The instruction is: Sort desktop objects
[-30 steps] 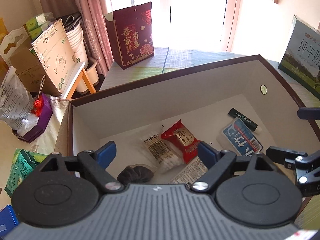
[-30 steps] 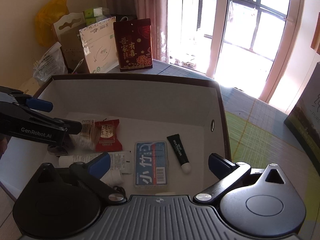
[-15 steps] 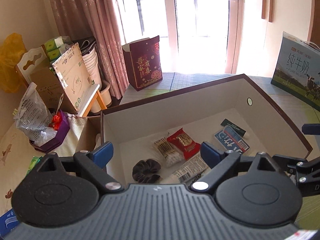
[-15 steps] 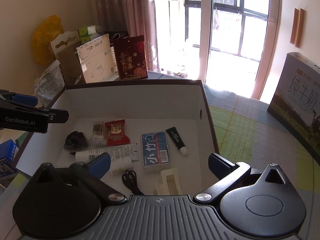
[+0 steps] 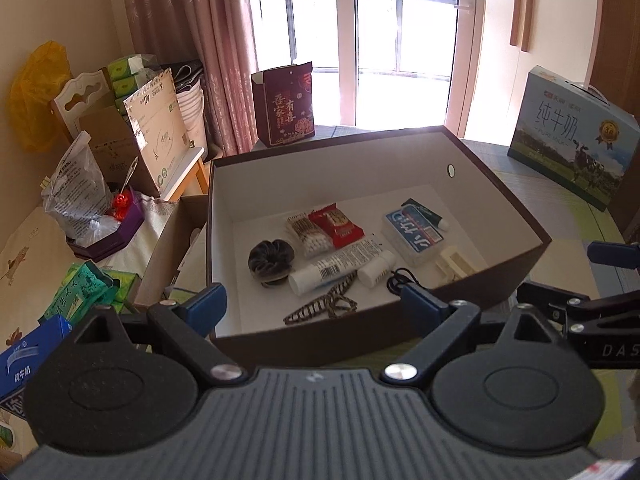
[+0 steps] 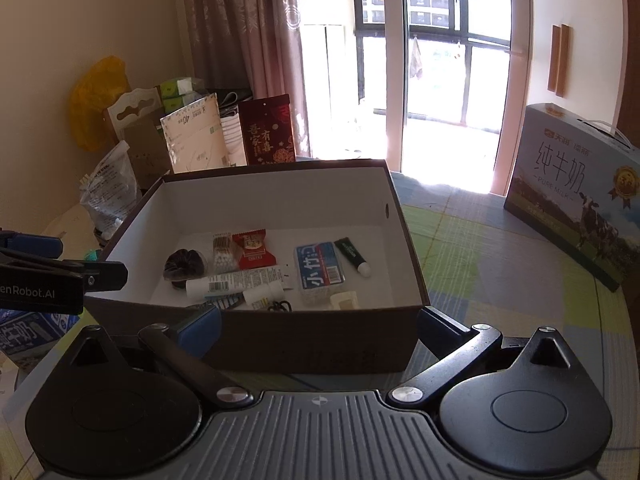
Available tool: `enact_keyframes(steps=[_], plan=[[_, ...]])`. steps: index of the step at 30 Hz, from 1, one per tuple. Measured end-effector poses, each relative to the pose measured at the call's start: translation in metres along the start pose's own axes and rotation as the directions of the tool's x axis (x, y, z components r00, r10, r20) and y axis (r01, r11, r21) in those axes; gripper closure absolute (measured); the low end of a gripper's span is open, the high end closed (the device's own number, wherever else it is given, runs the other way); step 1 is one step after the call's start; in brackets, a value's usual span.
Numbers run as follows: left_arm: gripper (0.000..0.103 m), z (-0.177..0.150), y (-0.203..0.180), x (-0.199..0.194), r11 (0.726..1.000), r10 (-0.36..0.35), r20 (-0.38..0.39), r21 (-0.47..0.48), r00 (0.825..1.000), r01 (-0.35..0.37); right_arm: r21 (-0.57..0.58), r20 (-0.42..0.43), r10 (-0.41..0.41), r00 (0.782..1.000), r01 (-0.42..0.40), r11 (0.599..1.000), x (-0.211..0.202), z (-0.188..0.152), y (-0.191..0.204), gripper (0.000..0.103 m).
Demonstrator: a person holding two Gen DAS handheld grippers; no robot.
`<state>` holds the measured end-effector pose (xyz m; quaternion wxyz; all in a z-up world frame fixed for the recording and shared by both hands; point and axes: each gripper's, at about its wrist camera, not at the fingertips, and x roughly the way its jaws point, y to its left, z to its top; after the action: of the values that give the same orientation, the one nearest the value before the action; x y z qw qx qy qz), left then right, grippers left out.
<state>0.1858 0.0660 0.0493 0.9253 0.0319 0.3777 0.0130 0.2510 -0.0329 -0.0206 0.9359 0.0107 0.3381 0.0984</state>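
A brown box with a white inside (image 5: 376, 332) (image 6: 312, 344) stands on the table and holds several small items: a dark scrunchie (image 5: 271, 258) (image 6: 185, 266), a red snack packet (image 5: 337, 222) (image 6: 253, 249), a cotton swab pack (image 5: 307, 232), a white tube (image 5: 328, 271) (image 6: 236, 278), a blue-white packet (image 5: 414, 234) (image 6: 319, 270), a dark tube (image 6: 353, 255) and a striped hair clip (image 5: 324, 304). My left gripper (image 5: 316, 306) is open and empty in front of the box's near wall. My right gripper (image 6: 318, 320) is open and empty, also in front of the box.
A milk carton box (image 5: 572, 136) (image 6: 576, 188) stands at the right on the table. A red gift bag (image 5: 284, 104) (image 6: 266, 136) stands behind the box. Cartons, bags and a chair (image 5: 120, 140) crowd the left side. Blue milk boxes (image 5: 24, 360) lie at the near left.
Both grippers have pulled back and risen away from the box; they were over its inside, now they are in front of its near wall. More of the box's contents show.
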Motion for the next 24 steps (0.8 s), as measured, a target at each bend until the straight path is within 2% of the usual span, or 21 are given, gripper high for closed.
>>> enact_keyframes(steps=[10,24], plan=[[0.011,-0.031,-0.013,-0.041,1.0,0.013,-0.005,0.005,1.0,-0.013,-0.006,0.033,0.014,0.999,-0.014,1.0,-0.045,-0.026,0.008,0.002],[0.011,-0.081,-0.034,-0.06,1.0,0.019,-0.075,0.021,0.997,-0.017,-0.03,0.004,0.015,1.0,-0.015,0.999,-0.072,-0.063,0.014,0.002]])
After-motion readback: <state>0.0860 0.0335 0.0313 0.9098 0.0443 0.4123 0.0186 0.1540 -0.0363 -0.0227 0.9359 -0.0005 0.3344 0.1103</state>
